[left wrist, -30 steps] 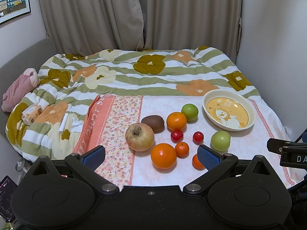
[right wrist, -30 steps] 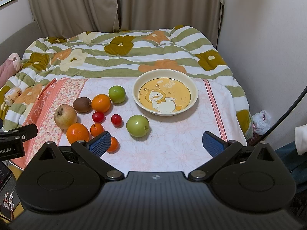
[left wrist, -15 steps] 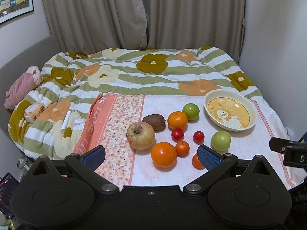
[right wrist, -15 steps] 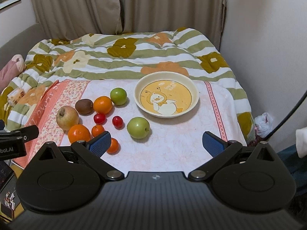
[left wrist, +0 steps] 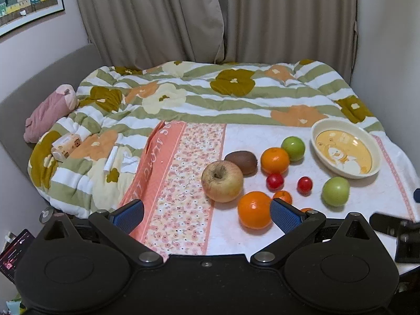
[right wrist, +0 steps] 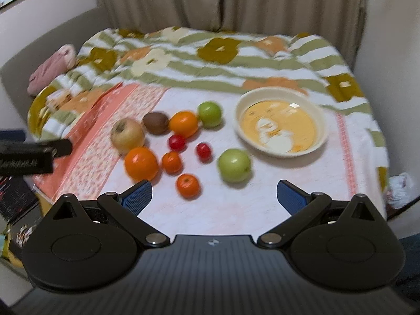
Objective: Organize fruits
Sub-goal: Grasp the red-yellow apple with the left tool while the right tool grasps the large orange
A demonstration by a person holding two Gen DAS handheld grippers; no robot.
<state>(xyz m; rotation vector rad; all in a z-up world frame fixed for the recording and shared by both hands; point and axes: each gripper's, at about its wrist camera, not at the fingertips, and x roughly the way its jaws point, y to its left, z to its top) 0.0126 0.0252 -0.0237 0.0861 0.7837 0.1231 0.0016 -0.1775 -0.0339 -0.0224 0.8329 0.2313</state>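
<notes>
Loose fruit lies on a pale floral cloth (left wrist: 249, 136) on the bed: a yellowish apple (left wrist: 222, 181), a kiwi (left wrist: 241, 162), two large oranges (left wrist: 254, 213) (left wrist: 274, 156), two green apples (left wrist: 293, 144) (left wrist: 335, 191), two red cherry tomatoes (left wrist: 274, 181) and small tangerines (right wrist: 187, 185). A cream bowl (left wrist: 346, 152) with a yellow cartoon base stands empty at the right. My left gripper (left wrist: 207, 214) is open, close to the near edge of the cloth, in front of the apple. My right gripper (right wrist: 214, 195) is open too, just short of the tangerine (right wrist: 187, 185) and the green apple (right wrist: 234, 165).
A green-striped flowered quilt (left wrist: 210, 99) covers the bed behind the cloth. A pink plush (left wrist: 50, 114) and a tissue pack (left wrist: 65, 147) lie at the left. Curtains and walls close the back and right. The right view is blurred.
Both grippers have moved forward toward the fruit and lower. The right view has swung left, so the fruit sits more centrally. Both grippers stay open; no fruit has moved.
</notes>
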